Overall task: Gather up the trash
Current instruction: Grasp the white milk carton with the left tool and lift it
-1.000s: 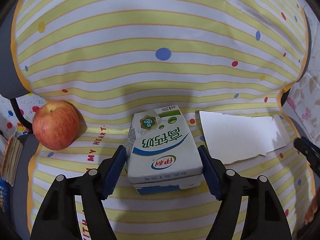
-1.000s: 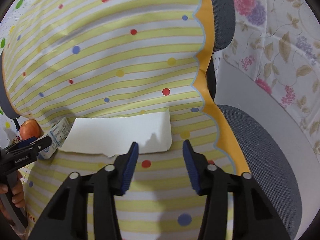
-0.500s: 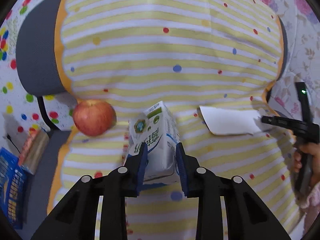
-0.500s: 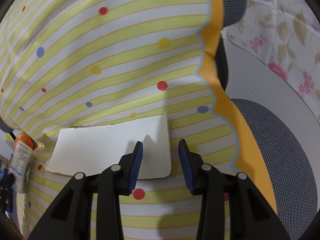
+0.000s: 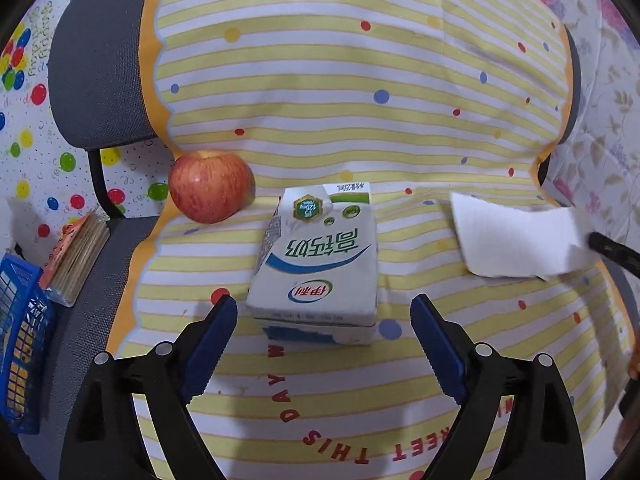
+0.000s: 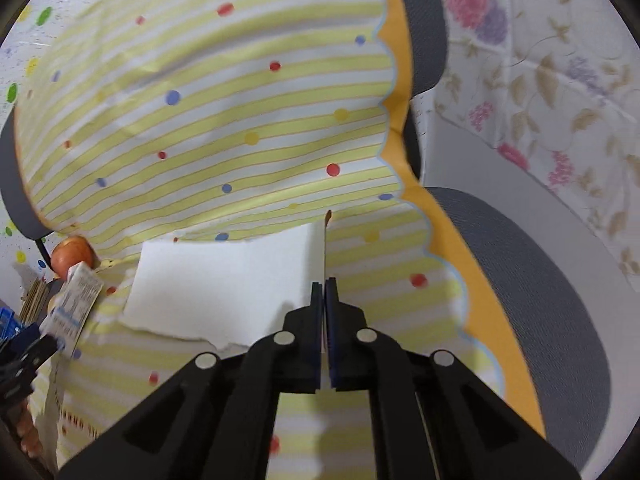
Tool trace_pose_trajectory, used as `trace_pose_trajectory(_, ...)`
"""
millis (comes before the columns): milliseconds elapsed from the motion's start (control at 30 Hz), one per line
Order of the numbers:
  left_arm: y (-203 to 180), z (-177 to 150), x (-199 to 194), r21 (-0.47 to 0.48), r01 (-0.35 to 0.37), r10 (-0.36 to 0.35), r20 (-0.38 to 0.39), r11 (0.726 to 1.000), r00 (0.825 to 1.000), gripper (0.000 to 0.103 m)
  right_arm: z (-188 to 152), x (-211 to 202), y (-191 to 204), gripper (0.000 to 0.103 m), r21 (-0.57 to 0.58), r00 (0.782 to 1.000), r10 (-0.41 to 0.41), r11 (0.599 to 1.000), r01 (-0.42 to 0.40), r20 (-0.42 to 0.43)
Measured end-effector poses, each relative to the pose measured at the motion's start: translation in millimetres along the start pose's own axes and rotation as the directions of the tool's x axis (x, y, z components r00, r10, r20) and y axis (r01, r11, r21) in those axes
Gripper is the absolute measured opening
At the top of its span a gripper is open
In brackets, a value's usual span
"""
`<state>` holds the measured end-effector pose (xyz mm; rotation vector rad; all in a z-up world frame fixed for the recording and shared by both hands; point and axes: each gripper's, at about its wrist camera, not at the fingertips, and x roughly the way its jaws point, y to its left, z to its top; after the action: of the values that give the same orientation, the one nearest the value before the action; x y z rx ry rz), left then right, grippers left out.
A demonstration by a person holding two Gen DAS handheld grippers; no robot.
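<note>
Blue-padded and black-armed, the left gripper (image 5: 324, 336) fills the 6 o'clock edge of its own view with its jaws spread wide, having just been opening; nothing is pressed between them, and the pads touch nothing. Just beyond the fingertips, toward 12 o'clock, a white milk carton (image 5: 318, 264) with green and blue print lies flat on the striped cloth (image 5: 360, 140), its near end level with the tips but clear of both pads. At 10 o'clock from the carton, close by yet apart, a red apple (image 5: 211, 186) rests on the cloth's edge. At 3 o'clock from the carton lies a torn white paper (image 5: 516, 240), its far right end lifted. Off the cloth at 9 o'clock, a bundle of wooden sticks (image 5: 76, 258) and a blue basket (image 5: 20, 344) sit on the grey seat.

Seen from the right wrist, the right gripper (image 6: 324, 286) has just been closing and is now clamped on the paper's (image 6: 224, 284) right edge, which stands up thin between the pads. The rest of the sheet stretches toward 9 o'clock over the cloth (image 6: 240, 120). Farther at 9 o'clock the carton (image 6: 74, 300) and the apple (image 6: 72, 254) show small. At 3 o'clock, a grey chair seat (image 6: 540, 300) lies beside the cloth's orange border.
</note>
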<state>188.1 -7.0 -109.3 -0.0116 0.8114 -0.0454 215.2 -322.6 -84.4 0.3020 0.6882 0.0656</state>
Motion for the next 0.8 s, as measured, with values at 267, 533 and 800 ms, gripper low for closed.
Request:
trace_pose_trajectory(267, 15, 1, 13, -0.03, 0.08, -0.081, -0.025, 0.996, 0.996, 0.088, -12, -34, -3, 0.002, 0.012, 0.999, 0.022, 1.0, -0.022, 0.023)
trace_pose_trajectory(533, 21, 16, 21, -0.015, 0.099, -0.099, -0.025, 0.995, 0.995, 0.073, -22, -44, 4, 0.002, 0.023, 0.999, 0.041, 0.999, -0.042, 0.024)
trace_pose_trajectory(800, 4, -18, -28, 0.019, 0.1, -0.101, 0.02, 0.995, 0.995, 0.072, -34, -92, 21, 0.002, -0.009, 0.995, 0.051, 0.999, -0.051, 0.09)
